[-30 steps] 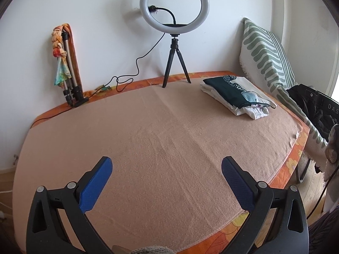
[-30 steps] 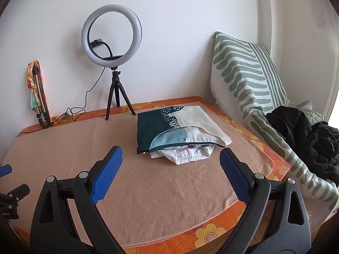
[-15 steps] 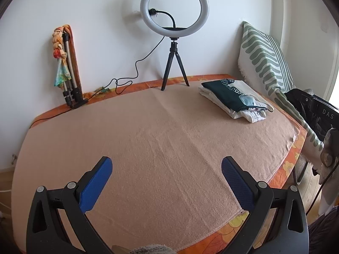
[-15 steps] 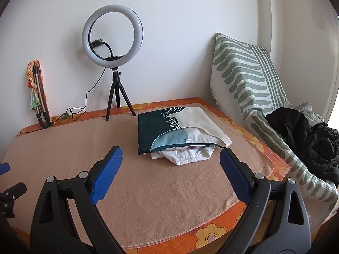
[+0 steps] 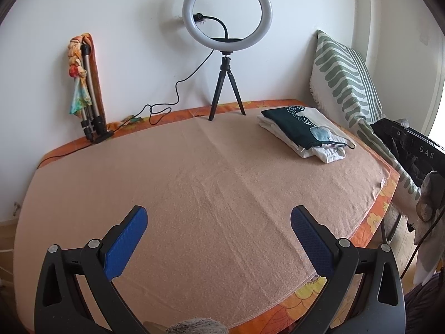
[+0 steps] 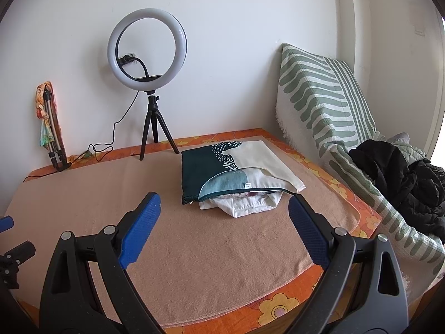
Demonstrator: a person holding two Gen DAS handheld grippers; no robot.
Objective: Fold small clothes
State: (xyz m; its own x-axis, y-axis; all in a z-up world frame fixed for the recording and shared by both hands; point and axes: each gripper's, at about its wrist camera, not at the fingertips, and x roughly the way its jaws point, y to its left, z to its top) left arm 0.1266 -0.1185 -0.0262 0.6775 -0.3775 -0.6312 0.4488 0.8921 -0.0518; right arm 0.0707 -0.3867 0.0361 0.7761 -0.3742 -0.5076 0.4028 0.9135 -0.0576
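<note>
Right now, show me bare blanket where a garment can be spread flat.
The peach blanket is bare from the folded clothes stack left to the folded tripod, and forward to both open tools. Crowded: the far right, around the stack, striped cushion and black jacket.

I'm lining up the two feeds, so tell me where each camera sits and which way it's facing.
Left wrist: on the left claw, open over the peach blanket, facing the ring light.
Right wrist: on the right claw, open, facing the folded clothes stack; the left claw's tip shows at its left edge.
Shared: ring light, clothes stack, striped cushion, blanket.
</note>
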